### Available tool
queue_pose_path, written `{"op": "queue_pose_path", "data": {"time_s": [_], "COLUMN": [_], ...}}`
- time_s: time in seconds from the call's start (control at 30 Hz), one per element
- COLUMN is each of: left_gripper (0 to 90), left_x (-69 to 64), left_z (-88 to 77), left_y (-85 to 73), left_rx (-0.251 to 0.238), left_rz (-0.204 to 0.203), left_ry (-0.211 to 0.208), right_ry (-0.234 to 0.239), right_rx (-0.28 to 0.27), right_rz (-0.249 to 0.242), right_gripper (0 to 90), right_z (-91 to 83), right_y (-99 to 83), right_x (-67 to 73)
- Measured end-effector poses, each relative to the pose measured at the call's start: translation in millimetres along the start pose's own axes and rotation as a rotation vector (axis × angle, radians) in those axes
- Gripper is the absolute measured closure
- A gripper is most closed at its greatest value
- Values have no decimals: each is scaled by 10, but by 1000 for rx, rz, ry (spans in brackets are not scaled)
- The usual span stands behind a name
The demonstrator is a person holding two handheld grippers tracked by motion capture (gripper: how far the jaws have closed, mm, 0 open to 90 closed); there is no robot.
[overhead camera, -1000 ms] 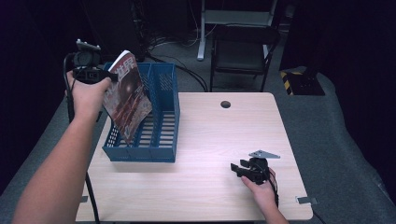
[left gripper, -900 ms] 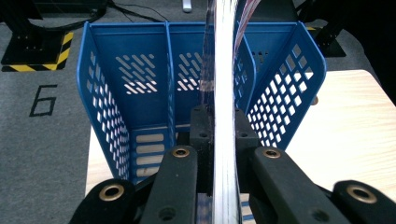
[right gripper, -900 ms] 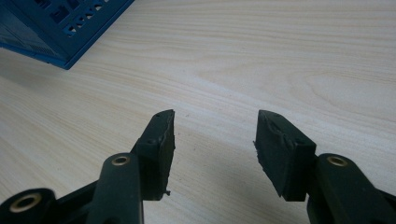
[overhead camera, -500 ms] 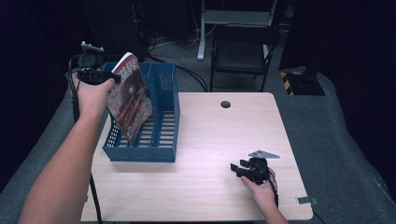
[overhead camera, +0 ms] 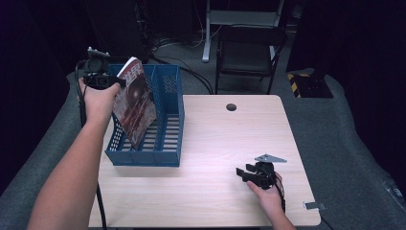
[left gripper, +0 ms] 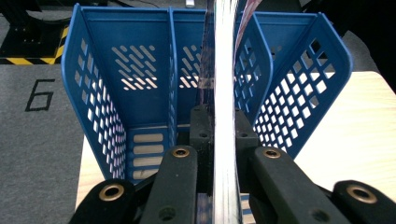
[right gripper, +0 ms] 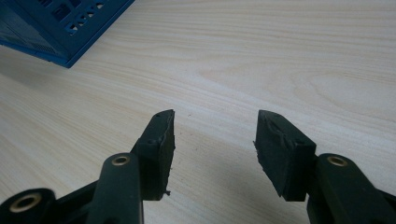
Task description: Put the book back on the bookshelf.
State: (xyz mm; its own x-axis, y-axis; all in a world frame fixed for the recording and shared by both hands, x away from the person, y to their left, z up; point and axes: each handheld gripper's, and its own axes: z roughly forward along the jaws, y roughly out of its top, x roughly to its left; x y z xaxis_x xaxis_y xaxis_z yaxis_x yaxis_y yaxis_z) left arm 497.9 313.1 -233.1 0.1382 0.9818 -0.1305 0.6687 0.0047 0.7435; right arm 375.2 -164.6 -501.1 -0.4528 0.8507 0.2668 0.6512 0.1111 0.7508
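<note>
Magazine (overhead camera: 135,105), cover lettering unreadable, long axis tilted steeply into blue file basket (overhead camera: 167,120), clamped by left gripper (left gripper: 219,135); right gripper (right gripper: 212,140) spread, empty; floor mark "6" (left gripper: 41,94).

We could read a single character: a black "6" (left gripper: 40,94) marked on the grey floor (left gripper: 28,140) beside the blue rack (left gripper: 98,116). The magazine (overhead camera: 136,103) cover carried print, but it was too blurred for us to make out.
</note>
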Motion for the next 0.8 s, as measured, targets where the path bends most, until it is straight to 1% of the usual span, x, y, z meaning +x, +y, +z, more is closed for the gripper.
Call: {"op": "queue_pose_path", "data": {"time_s": [0.17,0.37,0.53,0.67,0.8], "left_gripper": [836,835,836,835,836], "left_x": [7,13,33,43,38], "left_z": [67,150,212,252,299], "left_y": [-38,-91,-149,-187,-228], "left_rx": [15,10,16,24,26], "left_rz": [-6,-4,-13,-11,1], "left_ry": [-6,-1,-2,4,17], "right_ry": [0,2,2,5,5], "right_rx": [0,-3,-3,-3,-3], "right_rz": [-2,-3,0,-2,-7], "right_gripper": [472,471,472,472,472], "right_z": [-4,-4,-6,-4,-9], "right_y": [0,4,4,4,4], "right_x": [5,1,0,0,2]}}
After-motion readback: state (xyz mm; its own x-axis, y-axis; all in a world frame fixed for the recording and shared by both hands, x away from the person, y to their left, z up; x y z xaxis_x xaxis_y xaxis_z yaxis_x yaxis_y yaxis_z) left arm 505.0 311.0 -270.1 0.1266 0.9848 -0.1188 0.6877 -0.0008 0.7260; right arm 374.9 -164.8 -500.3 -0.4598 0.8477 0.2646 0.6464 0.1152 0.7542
